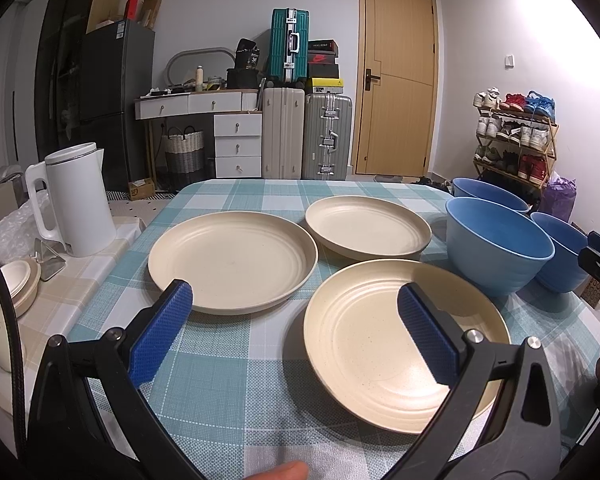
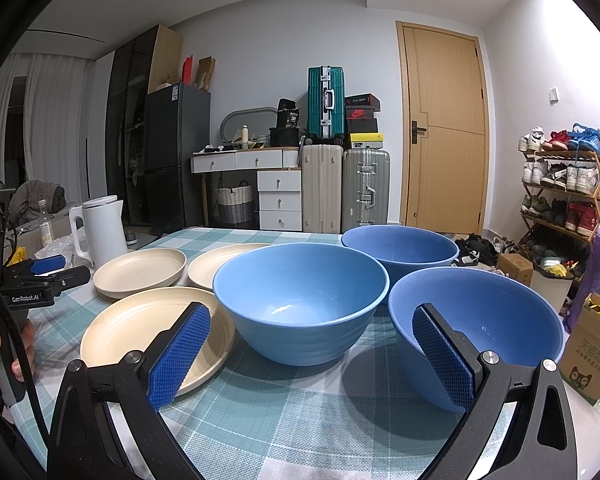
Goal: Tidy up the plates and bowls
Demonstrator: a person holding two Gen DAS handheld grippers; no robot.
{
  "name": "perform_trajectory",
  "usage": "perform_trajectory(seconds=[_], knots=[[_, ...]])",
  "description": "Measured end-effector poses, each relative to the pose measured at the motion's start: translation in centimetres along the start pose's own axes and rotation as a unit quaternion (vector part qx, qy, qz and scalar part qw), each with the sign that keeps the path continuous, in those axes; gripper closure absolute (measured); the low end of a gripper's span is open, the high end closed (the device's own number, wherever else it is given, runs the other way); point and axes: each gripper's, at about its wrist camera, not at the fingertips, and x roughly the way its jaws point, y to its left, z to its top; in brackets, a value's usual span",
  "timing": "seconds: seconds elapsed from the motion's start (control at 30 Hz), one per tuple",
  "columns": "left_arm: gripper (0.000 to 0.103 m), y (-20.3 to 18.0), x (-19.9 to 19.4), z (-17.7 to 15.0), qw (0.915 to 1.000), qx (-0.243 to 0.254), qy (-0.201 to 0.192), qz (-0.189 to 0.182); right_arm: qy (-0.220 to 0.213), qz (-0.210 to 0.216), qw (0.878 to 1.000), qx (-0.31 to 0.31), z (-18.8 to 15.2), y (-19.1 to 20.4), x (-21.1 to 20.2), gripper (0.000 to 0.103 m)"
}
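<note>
Three cream plates lie apart on the checked tablecloth: a left plate [image 1: 232, 258], a far plate [image 1: 367, 225] and a near plate [image 1: 380, 344]. Three blue bowls stand to their right: a middle bowl [image 2: 300, 300], a far bowl [image 2: 400, 250] and a near right bowl [image 2: 492, 320]. My left gripper [image 1: 296, 300] is open and empty, its right finger over the near plate. My right gripper [image 2: 312, 324] is open and empty, in front of the middle bowl, its right finger before the near right bowl.
A white kettle [image 1: 78, 200] stands on a side surface left of the table, with a small cream dish [image 1: 20, 284] near it. A cardboard box [image 2: 594, 354] sits at the table's right edge. Suitcases, drawers, a door and a shoe rack stand beyond.
</note>
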Motion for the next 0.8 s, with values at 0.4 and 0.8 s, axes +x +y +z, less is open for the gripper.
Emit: perform_trajectory(seconds=[0.4,0.8], knots=[[0.001,0.0,0.0,0.0,1.0,0.001,0.0,-0.001,0.002,-0.002,1.0,-0.001,0.1,0.0,-0.5,0.0],[0.001,0.6,0.0,-0.3,1.0,-0.002,0.003,0.009,0.018,0.0,1.0,0.0,0.0,0.1,0.7,0.0]])
